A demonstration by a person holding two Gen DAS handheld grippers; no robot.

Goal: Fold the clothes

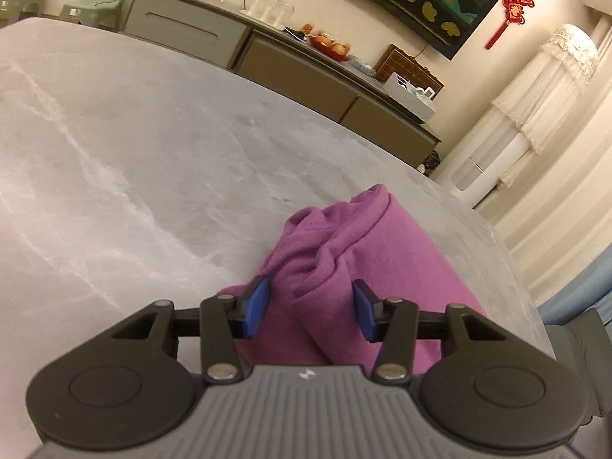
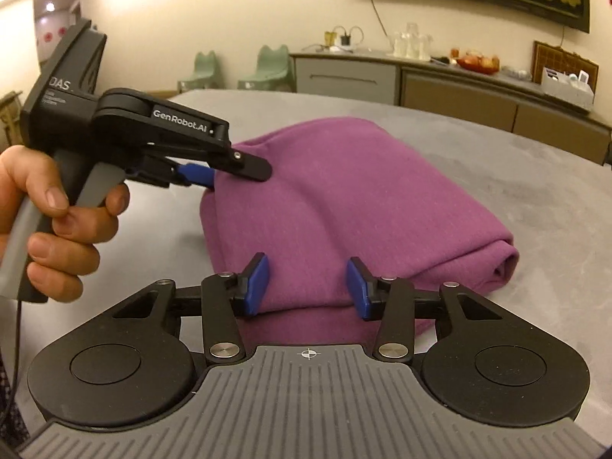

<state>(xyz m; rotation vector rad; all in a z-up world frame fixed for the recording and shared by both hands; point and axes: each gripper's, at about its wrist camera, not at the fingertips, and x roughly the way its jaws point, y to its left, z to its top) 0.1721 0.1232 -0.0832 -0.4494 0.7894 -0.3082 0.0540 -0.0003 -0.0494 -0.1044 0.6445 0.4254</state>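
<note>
A purple garment (image 2: 344, 199) lies folded into a thick bundle on the grey marble table (image 2: 535, 199). It also shows in the left wrist view (image 1: 344, 252), bunched with creases. My left gripper (image 1: 310, 308) is open, its blue pads on either side of a fold at the garment's left end. In the right wrist view the left gripper (image 2: 218, 179) touches the bundle's left edge, held by a hand. My right gripper (image 2: 308, 287) is open, its pads straddling the bundle's near edge.
A long sideboard (image 2: 459, 88) with glasses, a fruit bowl (image 2: 478, 63) and boxes stands along the far wall. Two green chairs (image 2: 267, 69) stand behind the table. The table edge (image 1: 508, 252) runs close on the right, curtains beyond.
</note>
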